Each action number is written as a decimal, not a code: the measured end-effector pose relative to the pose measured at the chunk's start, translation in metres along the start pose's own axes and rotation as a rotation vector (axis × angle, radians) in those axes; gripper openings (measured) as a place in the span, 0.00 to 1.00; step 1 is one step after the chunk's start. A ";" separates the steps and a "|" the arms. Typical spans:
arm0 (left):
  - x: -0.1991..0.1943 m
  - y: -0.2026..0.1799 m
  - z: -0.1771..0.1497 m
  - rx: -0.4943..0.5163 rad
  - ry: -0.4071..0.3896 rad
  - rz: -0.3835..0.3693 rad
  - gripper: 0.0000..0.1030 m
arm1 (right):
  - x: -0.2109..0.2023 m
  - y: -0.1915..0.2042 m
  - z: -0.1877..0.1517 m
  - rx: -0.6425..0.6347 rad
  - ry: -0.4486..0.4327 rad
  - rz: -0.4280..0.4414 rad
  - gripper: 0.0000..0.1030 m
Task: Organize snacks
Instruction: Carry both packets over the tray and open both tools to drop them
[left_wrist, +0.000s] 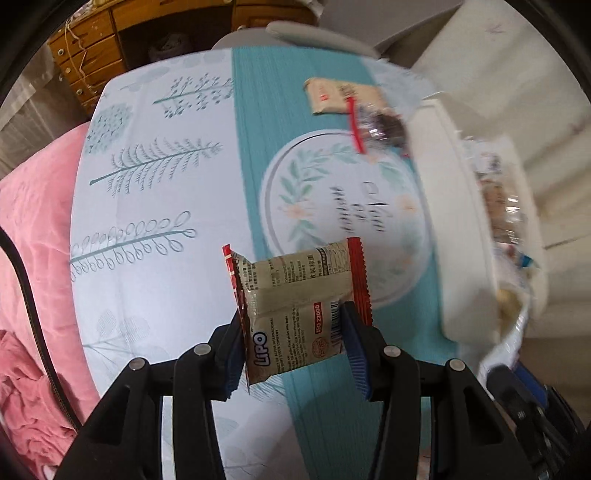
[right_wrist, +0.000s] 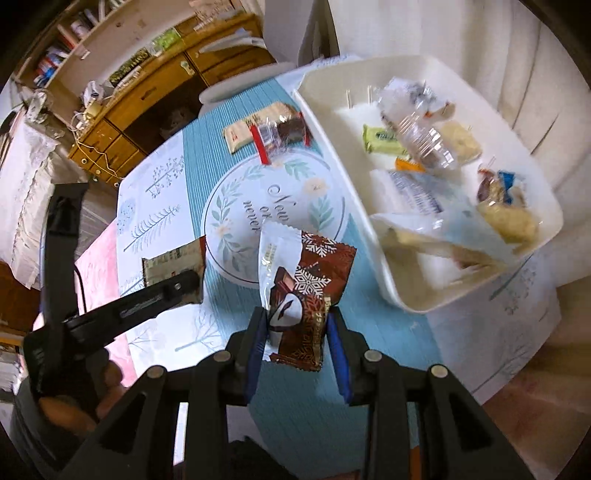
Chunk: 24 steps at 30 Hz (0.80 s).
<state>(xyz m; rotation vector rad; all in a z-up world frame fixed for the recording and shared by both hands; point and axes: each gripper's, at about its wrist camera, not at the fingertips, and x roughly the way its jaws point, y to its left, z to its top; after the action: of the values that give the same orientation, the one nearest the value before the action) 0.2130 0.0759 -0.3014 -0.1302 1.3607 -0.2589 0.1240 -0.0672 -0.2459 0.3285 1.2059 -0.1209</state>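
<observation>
My left gripper (left_wrist: 295, 332) is shut on a beige and red Lipo packet (left_wrist: 295, 295) and holds it above the table. It also shows in the right wrist view (right_wrist: 173, 262), with the left gripper (right_wrist: 184, 284) on it. My right gripper (right_wrist: 297, 328) is shut on a brown and white chocolate packet (right_wrist: 303, 291), left of the white bin (right_wrist: 340, 155). The bin (left_wrist: 443, 206) holds several wrapped snacks. Two more snacks lie at the far side of the table: a beige packet (right_wrist: 240, 134) and a clear-wrapped brown one (right_wrist: 284, 133).
The round table has a pale tablecloth (left_wrist: 147, 221) with a teal runner (right_wrist: 207, 147) and a printed round motif (right_wrist: 273, 206). A pink cloth (left_wrist: 33, 258) lies left of the table. A wooden cabinet (right_wrist: 147, 96) stands behind.
</observation>
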 end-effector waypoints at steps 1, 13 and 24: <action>-0.007 -0.002 -0.004 0.008 -0.015 -0.018 0.45 | -0.005 -0.002 -0.003 -0.015 -0.019 -0.005 0.32; -0.064 -0.043 -0.022 0.023 -0.185 -0.223 0.45 | -0.040 -0.047 -0.008 -0.071 -0.124 -0.042 0.32; -0.069 -0.121 -0.021 0.055 -0.229 -0.298 0.45 | -0.060 -0.101 0.026 -0.141 -0.156 -0.062 0.32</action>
<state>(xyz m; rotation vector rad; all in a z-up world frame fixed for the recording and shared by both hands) 0.1669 -0.0222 -0.2114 -0.3081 1.1034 -0.5153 0.0988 -0.1755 -0.2007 0.1551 1.0641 -0.1127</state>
